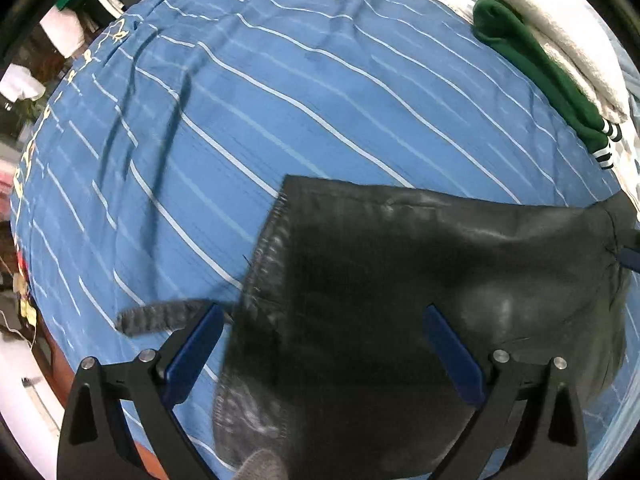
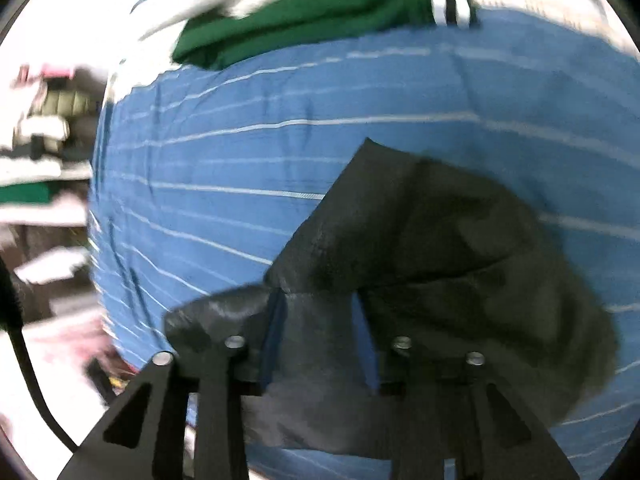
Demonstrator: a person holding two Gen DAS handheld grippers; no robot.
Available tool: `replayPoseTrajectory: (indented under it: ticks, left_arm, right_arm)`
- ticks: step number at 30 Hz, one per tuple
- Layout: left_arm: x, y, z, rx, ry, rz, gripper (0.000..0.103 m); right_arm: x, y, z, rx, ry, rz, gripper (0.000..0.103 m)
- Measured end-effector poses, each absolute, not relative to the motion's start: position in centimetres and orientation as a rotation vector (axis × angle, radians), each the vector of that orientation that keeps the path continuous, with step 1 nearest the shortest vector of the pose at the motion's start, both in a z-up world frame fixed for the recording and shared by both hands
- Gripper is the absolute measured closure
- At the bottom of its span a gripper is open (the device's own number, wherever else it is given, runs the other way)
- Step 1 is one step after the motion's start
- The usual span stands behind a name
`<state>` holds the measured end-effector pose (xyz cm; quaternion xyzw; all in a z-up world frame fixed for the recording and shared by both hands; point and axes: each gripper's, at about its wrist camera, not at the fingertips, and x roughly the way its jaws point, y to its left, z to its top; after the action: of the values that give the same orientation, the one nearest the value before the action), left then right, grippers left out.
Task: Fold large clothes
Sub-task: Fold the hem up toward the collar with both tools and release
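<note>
A dark grey garment lies on the blue striped bedspread, with a stitched hem edge at its left. My left gripper is open just above it, its blue pads spread to either side of the cloth, holding nothing. A grey cord end lies by the left pad. In the right wrist view the same garment is bunched and partly lifted. My right gripper has its pads partly closed with a fold of the garment between them; that view is blurred.
A green garment with striped cuffs and a white fleecy item lie at the far right of the bed; the green one also shows in the right wrist view. Cluttered shelves and floor lie beyond the bed's left edge.
</note>
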<state>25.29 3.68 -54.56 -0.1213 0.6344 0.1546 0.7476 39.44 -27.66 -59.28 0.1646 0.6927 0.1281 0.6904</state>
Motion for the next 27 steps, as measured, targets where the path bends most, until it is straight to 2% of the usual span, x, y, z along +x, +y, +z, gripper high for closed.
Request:
replayPoseTrajectory:
  ticks: [2,5,8,11,13,14,15,22,24,27]
  left_arm:
    - [25.6,3.2,-55.9,-0.257,1.405,0.346,0.000]
    - [26.3,2.8,-59.1,-0.216,1.419,0.361,0.000]
    - [25.8,2.5,-59.4,-0.213,1.396,0.383,0.000]
    - [24.9,1.8,-59.4,-0.221,1.364,0.397,0.000]
    - [24.0,1.1,-59.2,-0.212,1.371,0.396,0.000]
    - [24.2,1.0,-59.0,-0.202,1.382,0.395,0.000]
    - [24.4,0.6,-58.5,-0.192,1.390,0.399,0.000]
    - [26.5,-6.4,-51.2,-0.246,1.335,0.193,0.000]
    - [27.9,-9.2,-51.2,-0.231,1.326,0.155,0.000]
    - [30.6,-12.4,-55.3,-0.158,1.356,0.164,0.000]
  right_arm:
    - [40.6,-27.4,-61.8,0.308,1.577,0.230,0.066]
    - [42.1,-28.9,-66.6,0.469,1.630,0.176,0.066]
    - [43.2,-29.8,-66.4,0.526,1.680,0.176,0.066]
    - [41.8,-32.1,-64.5,0.608,1.642,0.239,0.066]
    - [40.4,-34.4,-62.8,0.662,1.585,0.253,0.054]
    - [38.8,-36.5,-61.7,0.682,1.542,0.232,0.035]
    - [37.5,-38.2,-60.9,0.704,1.511,0.210,0.028]
    - [26.3,-49.0,-61.9,0.890,1.422,-0.033,0.028]
    - [23.6,-50.9,-63.9,0.971,1.421,-0.054,0.028]
    - [21.6,-52.8,-67.2,1.116,1.365,0.003,0.028]
